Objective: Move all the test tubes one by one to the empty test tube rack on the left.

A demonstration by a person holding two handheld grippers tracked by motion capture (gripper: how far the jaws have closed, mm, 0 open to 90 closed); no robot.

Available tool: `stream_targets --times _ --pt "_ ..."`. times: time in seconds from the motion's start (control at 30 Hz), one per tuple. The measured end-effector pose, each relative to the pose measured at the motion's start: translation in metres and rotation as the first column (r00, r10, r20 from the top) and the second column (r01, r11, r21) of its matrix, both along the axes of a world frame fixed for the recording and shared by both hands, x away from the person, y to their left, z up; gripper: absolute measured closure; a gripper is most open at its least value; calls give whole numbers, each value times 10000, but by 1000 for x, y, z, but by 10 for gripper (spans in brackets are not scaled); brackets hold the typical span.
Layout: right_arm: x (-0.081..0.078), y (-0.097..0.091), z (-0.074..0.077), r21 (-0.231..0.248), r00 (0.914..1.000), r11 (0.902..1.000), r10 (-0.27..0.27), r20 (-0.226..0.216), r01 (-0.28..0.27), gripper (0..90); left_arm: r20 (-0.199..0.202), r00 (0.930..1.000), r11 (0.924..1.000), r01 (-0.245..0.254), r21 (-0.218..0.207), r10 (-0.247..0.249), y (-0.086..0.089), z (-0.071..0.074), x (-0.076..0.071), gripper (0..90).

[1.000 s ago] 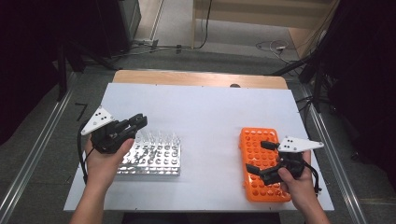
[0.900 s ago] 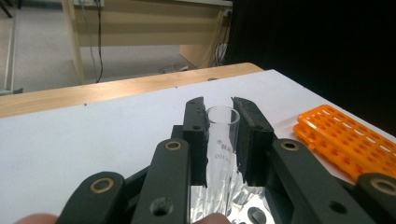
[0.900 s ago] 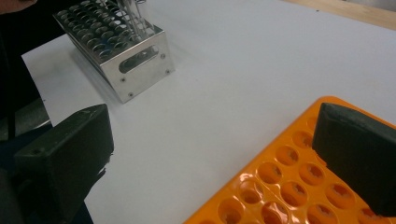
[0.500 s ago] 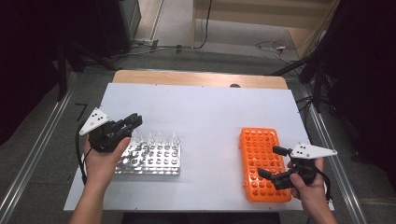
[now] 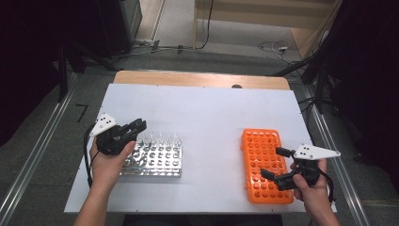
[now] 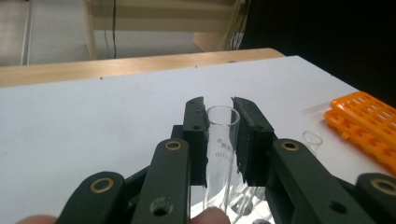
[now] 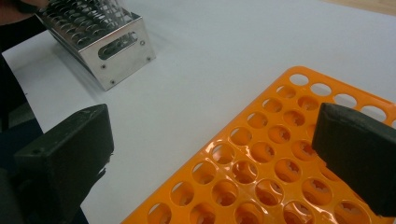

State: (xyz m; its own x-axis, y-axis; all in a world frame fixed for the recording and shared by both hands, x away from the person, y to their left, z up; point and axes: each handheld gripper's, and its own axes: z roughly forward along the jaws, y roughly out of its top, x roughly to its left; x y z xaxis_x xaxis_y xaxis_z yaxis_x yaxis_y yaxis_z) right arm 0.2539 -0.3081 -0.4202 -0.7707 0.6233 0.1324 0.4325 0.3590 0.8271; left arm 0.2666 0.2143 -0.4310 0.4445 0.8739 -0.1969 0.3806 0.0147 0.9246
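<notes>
**Inspector A:** Starting at the left. The left gripper (image 5: 136, 126) hangs over the near-left corner of the metal rack (image 5: 155, 160). In the left gripper view its jaws are clamped on a clear glass test tube (image 6: 221, 140), which stands upright between the pads with its open rim level with the jaw tips.

**Inspector B:** And the rack itself?

**Inspector A:** On the white table (image 5: 211, 113), left of centre, with further tubes standing in it. Centre of the table is bare board.

**Inspector B:** The right side?

**Inspector A:** The orange rack (image 5: 261, 155) lies flat, well apart from the metal one. The right gripper (image 5: 277, 165) is over its near-right part, jaws spread wide, nothing between them.
</notes>
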Motion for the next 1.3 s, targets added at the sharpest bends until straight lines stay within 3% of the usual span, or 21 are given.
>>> stream_targets --times 0.13,0.53,0.8,0.97,1.3 --pt "1 1 -2 -45 10000 10000 10 -44 -10 0 -452 9990 9998 70 211 -60 -3 -5 1 755" --pt "1 2 -4 -89 10000 10000 11 -29 -11 0 -867 9961 9990 219 378 -186 -5 -5 -2 735" --pt "1 3 -4 -120 10000 9999 16 -7 -16 0 -1537 9879 9988 275 402 -210 -6 -8 1 729" --pt "1 4 -5 -128 10000 9999 26 -33 -26 0 -1568 9873 9992 301 269 -255 -4 -8 1 714" --pt "2 4 -5 -154 10000 9999 61 -35 -62 0 -1363 9902 9995 306 52 -296 -2 -4 -2 572"
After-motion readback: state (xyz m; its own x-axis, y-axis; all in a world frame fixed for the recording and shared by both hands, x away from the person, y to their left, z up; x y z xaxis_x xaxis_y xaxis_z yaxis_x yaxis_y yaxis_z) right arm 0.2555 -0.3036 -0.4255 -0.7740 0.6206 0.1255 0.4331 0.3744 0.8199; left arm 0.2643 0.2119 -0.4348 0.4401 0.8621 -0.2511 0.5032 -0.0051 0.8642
